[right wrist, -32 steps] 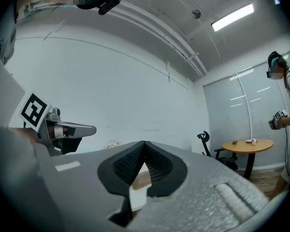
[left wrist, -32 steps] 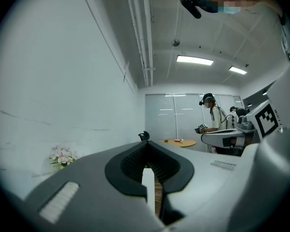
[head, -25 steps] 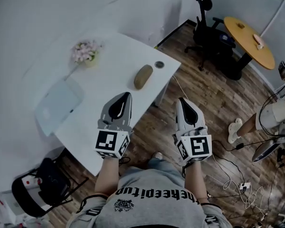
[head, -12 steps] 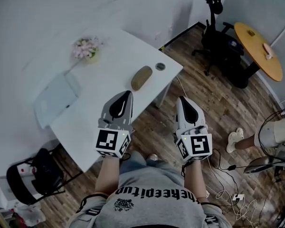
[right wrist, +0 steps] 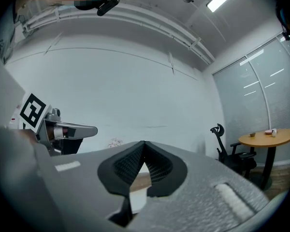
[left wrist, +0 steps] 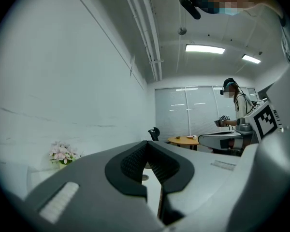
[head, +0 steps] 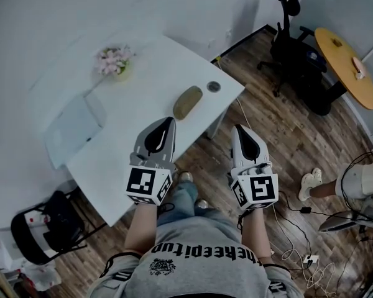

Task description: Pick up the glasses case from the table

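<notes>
Slowly, the person has edged toward the white table [head: 105, 166], left gripper [head: 166, 123] and right gripper [head: 239, 130] both clenched empty, the glasses case [head: 188, 102] untouched just ahead.

The white worktop [head: 143, 79] carries an olive-brown glasses case [head: 188, 102] towards its 3 o'clock edge, a small round dark disc [head: 214, 87] near it at 2 o'clock, pink flowers [head: 115, 61] at 11 o'clock and a pale sheet [head: 74, 128] at 8 o'clock.
</notes>
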`<action>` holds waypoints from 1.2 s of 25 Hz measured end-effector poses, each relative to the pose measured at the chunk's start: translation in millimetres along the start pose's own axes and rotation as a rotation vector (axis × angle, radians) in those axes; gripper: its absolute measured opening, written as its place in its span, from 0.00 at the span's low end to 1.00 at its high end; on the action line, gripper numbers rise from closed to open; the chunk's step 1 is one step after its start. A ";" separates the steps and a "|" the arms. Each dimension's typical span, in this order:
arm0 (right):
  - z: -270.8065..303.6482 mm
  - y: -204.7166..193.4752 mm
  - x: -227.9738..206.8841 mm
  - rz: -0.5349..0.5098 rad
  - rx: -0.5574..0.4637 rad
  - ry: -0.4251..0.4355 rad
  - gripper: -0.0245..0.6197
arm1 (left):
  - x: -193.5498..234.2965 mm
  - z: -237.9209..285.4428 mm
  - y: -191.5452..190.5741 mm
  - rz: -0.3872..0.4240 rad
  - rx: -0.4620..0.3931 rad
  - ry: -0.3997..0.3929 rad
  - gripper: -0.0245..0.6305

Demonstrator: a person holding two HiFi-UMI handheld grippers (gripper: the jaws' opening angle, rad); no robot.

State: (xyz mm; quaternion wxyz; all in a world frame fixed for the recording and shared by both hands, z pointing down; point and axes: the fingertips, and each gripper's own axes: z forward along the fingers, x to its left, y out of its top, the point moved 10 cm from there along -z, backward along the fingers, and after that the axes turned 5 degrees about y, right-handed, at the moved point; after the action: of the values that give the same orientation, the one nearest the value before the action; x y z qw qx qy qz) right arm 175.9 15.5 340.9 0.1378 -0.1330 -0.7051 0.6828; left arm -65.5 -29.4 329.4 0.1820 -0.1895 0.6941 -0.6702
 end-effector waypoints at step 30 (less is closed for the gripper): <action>134.2 -12.2 -36.7 0.021 0.066 -0.062 0.04 | 84.0 130.6 -18.1 -0.009 0.092 -0.088 0.07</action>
State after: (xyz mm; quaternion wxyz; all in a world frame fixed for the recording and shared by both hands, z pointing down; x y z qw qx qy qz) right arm 159.5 -122.9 348.6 0.1129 -0.1144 -0.6849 0.7107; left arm -71.3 -185.1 343.0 0.2178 -0.2136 0.6529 -0.6933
